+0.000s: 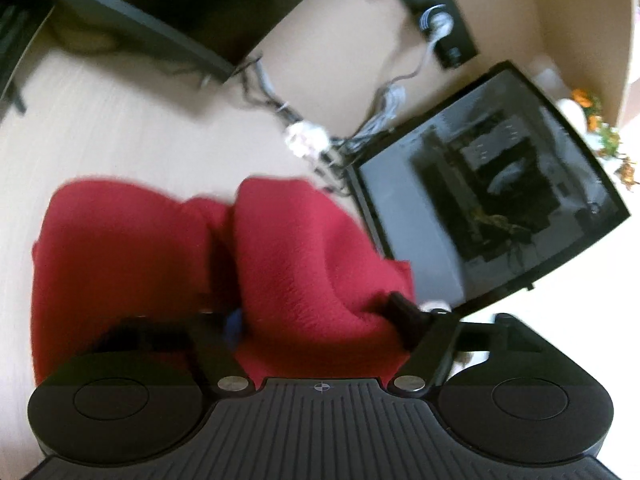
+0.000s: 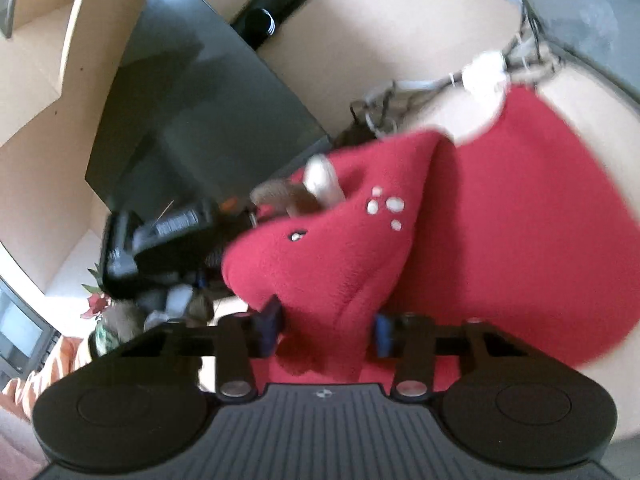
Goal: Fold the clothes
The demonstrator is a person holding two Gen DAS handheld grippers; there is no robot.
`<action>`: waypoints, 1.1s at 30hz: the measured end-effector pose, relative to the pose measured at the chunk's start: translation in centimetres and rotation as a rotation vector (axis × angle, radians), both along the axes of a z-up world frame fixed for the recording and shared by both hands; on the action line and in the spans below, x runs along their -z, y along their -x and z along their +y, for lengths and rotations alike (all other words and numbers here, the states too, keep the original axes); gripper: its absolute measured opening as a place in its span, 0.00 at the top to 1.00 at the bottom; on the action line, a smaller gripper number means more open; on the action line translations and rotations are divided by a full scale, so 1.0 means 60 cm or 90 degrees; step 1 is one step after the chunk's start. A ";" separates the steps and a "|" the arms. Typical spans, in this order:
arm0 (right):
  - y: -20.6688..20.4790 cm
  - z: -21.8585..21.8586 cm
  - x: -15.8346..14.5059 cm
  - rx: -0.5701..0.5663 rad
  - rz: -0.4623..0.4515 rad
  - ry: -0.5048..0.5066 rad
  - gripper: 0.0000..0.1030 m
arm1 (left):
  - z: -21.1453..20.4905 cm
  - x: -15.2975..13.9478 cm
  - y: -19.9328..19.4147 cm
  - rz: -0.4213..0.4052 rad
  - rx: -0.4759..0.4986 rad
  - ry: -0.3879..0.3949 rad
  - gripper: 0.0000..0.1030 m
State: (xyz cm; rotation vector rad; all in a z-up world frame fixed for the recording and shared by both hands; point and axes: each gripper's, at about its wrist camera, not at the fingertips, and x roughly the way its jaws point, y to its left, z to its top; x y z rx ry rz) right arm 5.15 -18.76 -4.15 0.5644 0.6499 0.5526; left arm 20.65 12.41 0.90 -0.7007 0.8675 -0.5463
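A red fleece garment (image 1: 160, 248) hangs lifted above the light wooden table (image 1: 120, 120). In the left wrist view my left gripper (image 1: 316, 320) has red cloth bunched between its fingers and holds it up. In the right wrist view my right gripper (image 2: 326, 328) is shut on a fold of the same red garment (image 2: 500, 220), which carries a small appliqué figure with white dots (image 2: 384, 206). The left gripper (image 2: 168, 232) shows there at the left, gripping the other end. Both views are blurred by motion.
A black monitor (image 1: 492, 184) lies tilted at the right of the left wrist view and also shows in the right wrist view (image 2: 192, 100). A tangle of cables with a white plug (image 1: 308, 136) lies behind the garment. Dark equipment (image 1: 432, 8) stands at the back.
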 end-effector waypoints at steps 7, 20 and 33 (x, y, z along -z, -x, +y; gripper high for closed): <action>0.026 0.000 -0.062 -0.066 -0.068 0.123 0.65 | 0.017 -0.064 0.047 -0.077 0.019 -0.076 0.67; 0.041 -0.010 -0.028 -0.008 -0.027 0.289 0.42 | 0.033 -0.050 0.133 -0.135 0.096 -0.189 0.41; -0.014 0.077 0.028 -0.160 -0.120 0.292 0.25 | 0.010 -0.017 0.017 -0.131 0.035 -0.089 0.37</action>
